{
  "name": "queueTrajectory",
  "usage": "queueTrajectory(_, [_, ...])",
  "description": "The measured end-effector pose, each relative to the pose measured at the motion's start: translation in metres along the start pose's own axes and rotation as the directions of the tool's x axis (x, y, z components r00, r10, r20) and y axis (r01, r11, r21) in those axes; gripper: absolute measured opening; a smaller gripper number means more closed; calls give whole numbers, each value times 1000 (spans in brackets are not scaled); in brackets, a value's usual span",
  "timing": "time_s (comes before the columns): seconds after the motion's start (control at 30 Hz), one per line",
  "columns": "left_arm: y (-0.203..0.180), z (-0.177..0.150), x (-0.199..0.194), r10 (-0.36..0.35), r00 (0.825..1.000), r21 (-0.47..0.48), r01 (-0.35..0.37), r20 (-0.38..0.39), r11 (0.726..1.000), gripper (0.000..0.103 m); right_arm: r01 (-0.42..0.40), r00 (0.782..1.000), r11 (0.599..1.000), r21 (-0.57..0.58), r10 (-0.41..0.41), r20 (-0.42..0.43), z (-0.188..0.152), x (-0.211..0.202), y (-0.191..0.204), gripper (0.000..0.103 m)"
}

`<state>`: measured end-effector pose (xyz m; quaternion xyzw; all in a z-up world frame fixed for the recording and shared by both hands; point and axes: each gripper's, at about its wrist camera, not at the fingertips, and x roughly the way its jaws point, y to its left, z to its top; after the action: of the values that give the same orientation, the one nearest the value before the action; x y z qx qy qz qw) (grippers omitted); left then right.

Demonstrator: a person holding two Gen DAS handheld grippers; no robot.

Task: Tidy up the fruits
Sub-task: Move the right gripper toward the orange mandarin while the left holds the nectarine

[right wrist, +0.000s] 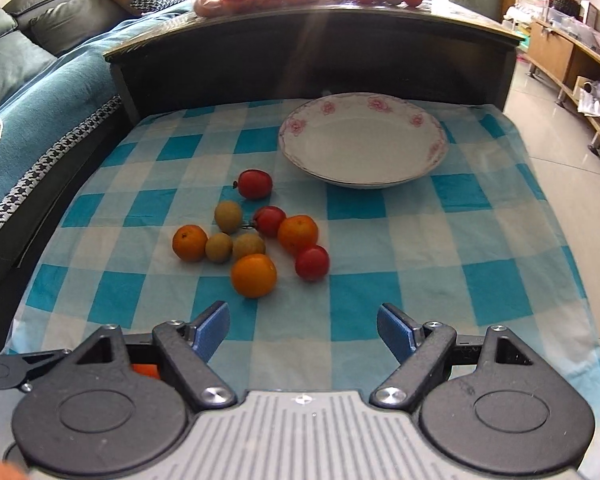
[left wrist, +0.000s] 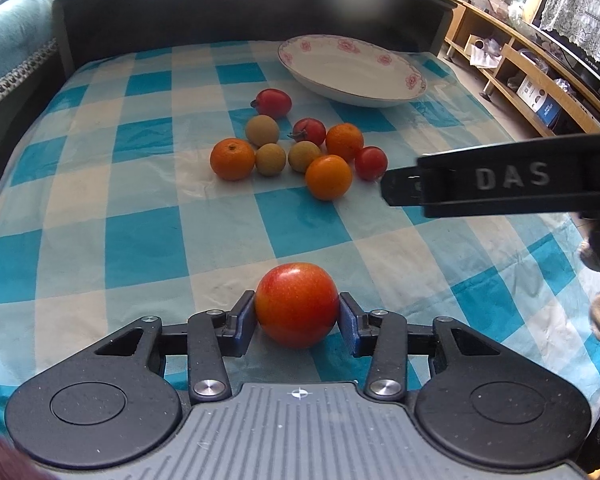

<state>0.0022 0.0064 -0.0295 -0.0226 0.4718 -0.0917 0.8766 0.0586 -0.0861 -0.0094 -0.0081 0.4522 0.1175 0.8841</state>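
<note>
Currently, left to right across both wrist views.

Left hand-held gripper [left wrist: 297, 316]: pinching the large red apple [left wrist: 297, 305]; both blue pads lie against its flanks. Whether the apple rests on the cloth or is just lifted, I cannot tell.

Apple position: near edge of the worktop [left wrist: 100, 216], at 6 o'clock from the fruit cluster, well apart from it.

Fruit cluster: loose on the checked cloth, mid-worktop. Leftmost is an orange [right wrist: 189, 243]; then three tan round fruits, one being the upper tan fruit [right wrist: 228, 216]; the near orange [right wrist: 254, 275] at the cluster's 6 o'clock; red fruits, including the far red fruit [right wrist: 255, 184] at 12 o'clock and the near red fruit [right wrist: 312, 263] at 4 o'clock.

Plate [right wrist: 428, 168]: white with pink flowers on the rim, empty, at 1 o'clock from the cluster, near the worktop's far edge.

Right hand-held gripper [right wrist: 303, 330]: spread wide, holding nothing, above the near cloth with the cluster at its 11 o'clock. In the left view its black finger reaches in from 3 o'clock.

Step in hand (judgement): first fruit gripped; none on the plate yet.

Next move (judgement): carry the apple over the cluster toward 1 o'clock, lower it inside the plate rim, then release. Risk: a round apple may roll on the shallow plate.
</note>
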Motion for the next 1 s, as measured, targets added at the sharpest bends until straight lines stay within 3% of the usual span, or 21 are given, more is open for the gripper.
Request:
queueTrajectory(0.4, [-3,0,1,-1,1000,27,1,9,1000,52,-76,997,995,-69,74,-29,18,38,15,78])
queueTrajectory(0.67, [-7,1,3,4,1000,50,-4,17,999,52,-122,988,988,-92,113,-102,18,61,21,48])
queueTrajectory(0.83, [-10,0,4,14,1000,73,-15,21,997,53,-120,990,988,-95,112,-88,17,63,20,41])
queueTrajectory(1.0, [-11,1,6,15,1000,85,-16,23,996,54,-117,990,988,-100,109,-84,17,65,20,41])
